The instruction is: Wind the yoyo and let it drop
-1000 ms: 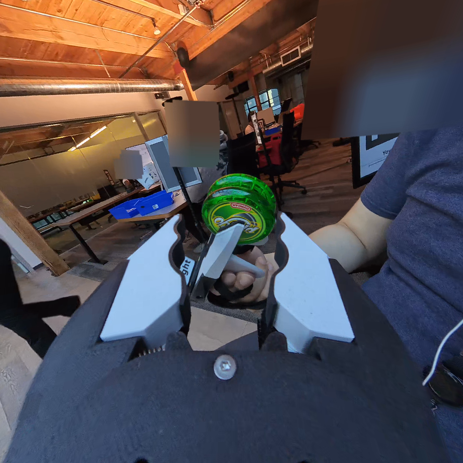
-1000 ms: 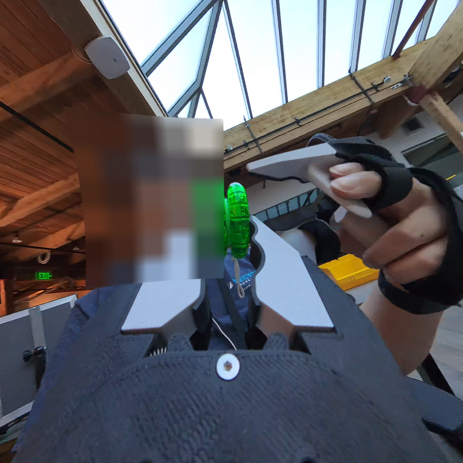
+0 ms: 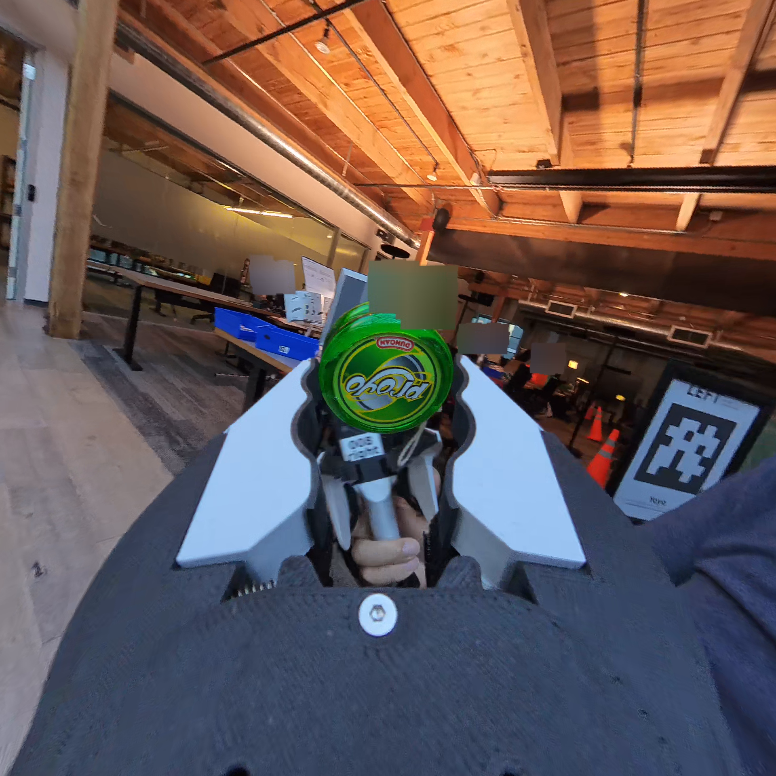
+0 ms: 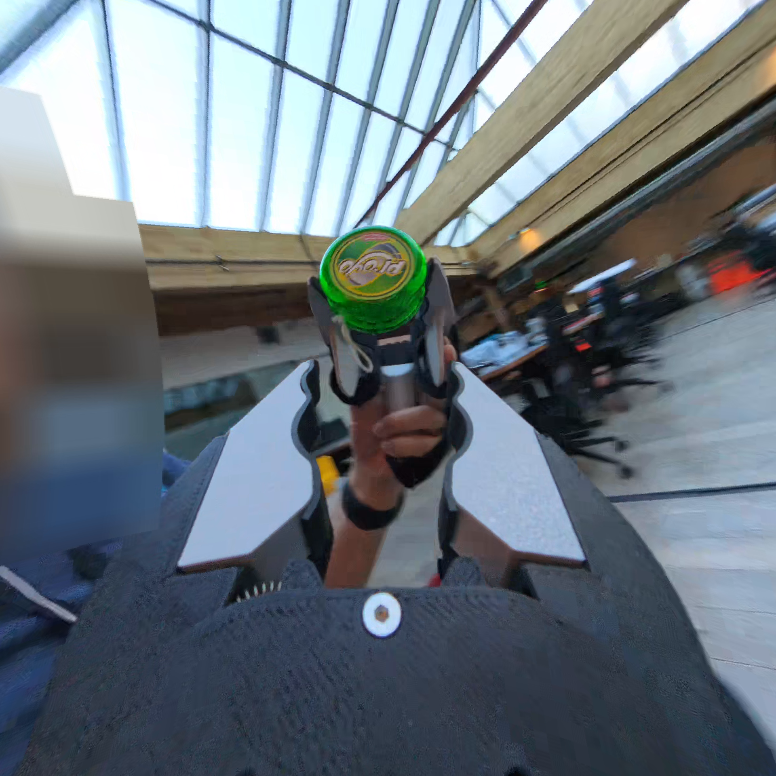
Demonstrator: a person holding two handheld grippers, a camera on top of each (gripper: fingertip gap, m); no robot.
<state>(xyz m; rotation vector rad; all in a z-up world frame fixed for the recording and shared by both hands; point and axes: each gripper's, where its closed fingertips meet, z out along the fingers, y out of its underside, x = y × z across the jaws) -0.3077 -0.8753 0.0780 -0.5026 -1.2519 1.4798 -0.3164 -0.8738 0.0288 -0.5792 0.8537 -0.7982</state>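
A translucent green yoyo [image 3: 386,369] sits flat-face toward the camera between the fingertips of my left gripper [image 3: 384,365], which grips it by the rim on both sides. A short loop of string [image 3: 409,449] hangs below it. In the right wrist view the yoyo [image 4: 373,273] is farther off, flanked by the left gripper's dark pads [image 4: 436,289], with a gloved hand [image 4: 403,432] on its handle. My right gripper [image 4: 382,369] is open and empty, facing the yoyo from a short distance. Its handle [image 3: 380,512] shows behind the yoyo in the left wrist view.
Both grippers are held up in the air in an open office. Blue bins [image 3: 268,336] stand on a table at the left, orange cones [image 3: 604,453] and a marker board [image 3: 688,445] at the right. Office chairs [image 4: 588,378] stand beyond. A person's blue sleeve [image 3: 722,567] is close on the right. Tip to tip, the grippers are about 5 cm apart.
The yoyo has passed from my right gripper, which held it edge-on, to my left gripper. The right gripper has opened and drawn back. Both views have swung round.
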